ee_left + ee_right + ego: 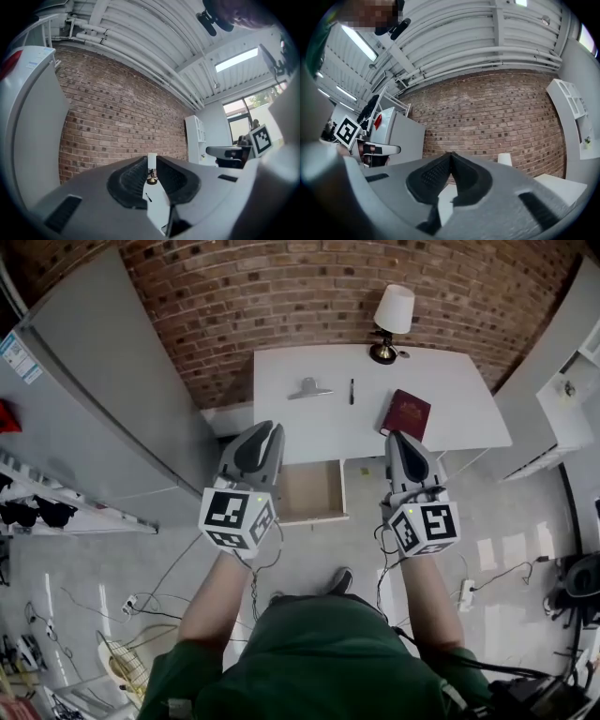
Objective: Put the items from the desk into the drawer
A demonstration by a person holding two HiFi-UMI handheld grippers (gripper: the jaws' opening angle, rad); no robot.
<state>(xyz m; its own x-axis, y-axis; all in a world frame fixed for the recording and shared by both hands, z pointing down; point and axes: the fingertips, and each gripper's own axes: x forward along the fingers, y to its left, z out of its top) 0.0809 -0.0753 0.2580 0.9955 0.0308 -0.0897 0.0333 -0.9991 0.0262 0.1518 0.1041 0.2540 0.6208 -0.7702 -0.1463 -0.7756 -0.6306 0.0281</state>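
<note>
A person in a green top stands before a white desk [281, 423] set against a brick wall [281, 296], a gripper in each hand, both held in the air just short of the desk's front edge. The left gripper [268, 427] is raised over the desk's front left part; in its own view its jaws stand a narrow slit apart with nothing between them, and the lamp [151, 168] shows through the gap. The right gripper [397, 435] is raised at the desk's front right, just beside the book; its jaws meet at the tips and hold nothing.

On the desk lie three items: a metal clip [309, 389] left of centre, a black pen [352, 391] at the centre, and a dark red book [406, 414] to the right, near the front edge. The lamp [392, 320] stands at the desk's back edge, by the wall. The drawer [309, 491] under the desk's front is pulled out, and its wooden bottom is bare; none of the items is in it yet
</note>
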